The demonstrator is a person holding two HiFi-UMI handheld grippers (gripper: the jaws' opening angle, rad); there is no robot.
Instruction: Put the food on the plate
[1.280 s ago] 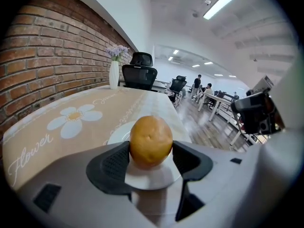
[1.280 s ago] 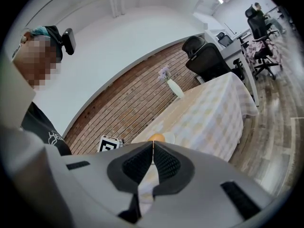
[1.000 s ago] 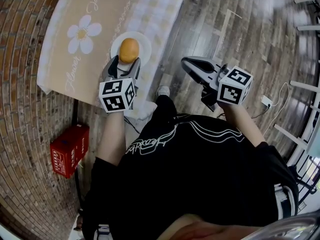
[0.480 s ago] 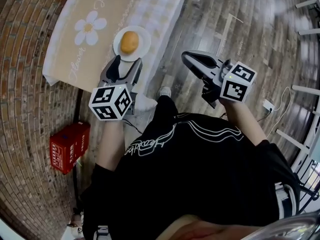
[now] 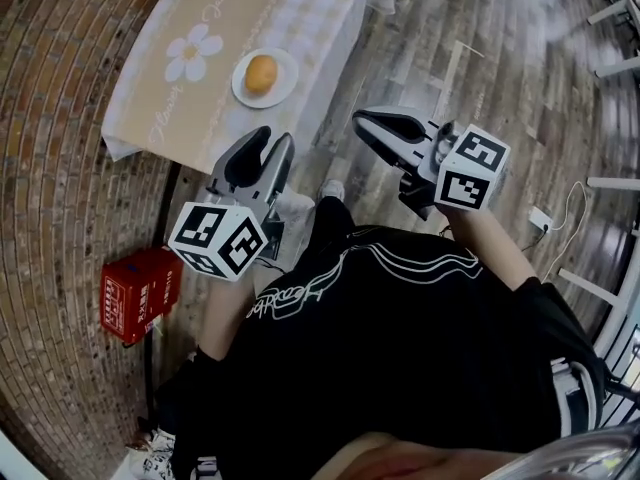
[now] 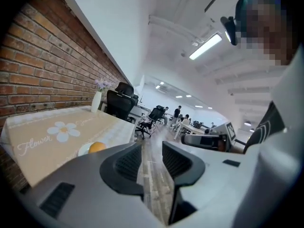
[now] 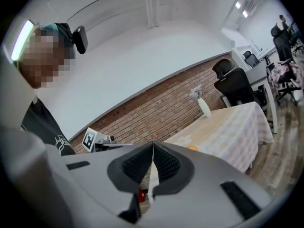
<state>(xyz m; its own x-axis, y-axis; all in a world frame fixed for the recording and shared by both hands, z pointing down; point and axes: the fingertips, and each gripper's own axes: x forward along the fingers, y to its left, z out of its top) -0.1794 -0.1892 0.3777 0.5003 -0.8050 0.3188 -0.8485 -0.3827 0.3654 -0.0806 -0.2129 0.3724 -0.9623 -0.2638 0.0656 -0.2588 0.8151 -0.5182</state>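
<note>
An orange round food [image 5: 261, 73] lies on a small white plate [image 5: 285, 86] near the front edge of the table. My left gripper [image 5: 275, 138] hangs well back from the plate, off the table's edge. Its jaws have just been closing and stand partly open, with nothing between them. In the left gripper view the left gripper [image 6: 151, 147] shows floor through its gap, with the food [image 6: 97, 147] low at the left. My right gripper [image 5: 362, 118] is over the wooden floor to the right. The right gripper [image 7: 153, 147] has its pads together, empty.
The table wears a beige cloth [image 5: 175, 88] with a daisy print [image 5: 195, 53]. A red box [image 5: 140, 293] sits on the brick floor at the left. A white vase [image 7: 203, 106] stands at the table's far end, with office chairs [image 7: 237, 87] beyond. A cable [image 5: 560, 198] lies on the floor at the right.
My left gripper has drawn back from the plate toward the person and risen, and its jaws are narrower. The right gripper has also lifted slightly. The food stays on the plate.
</note>
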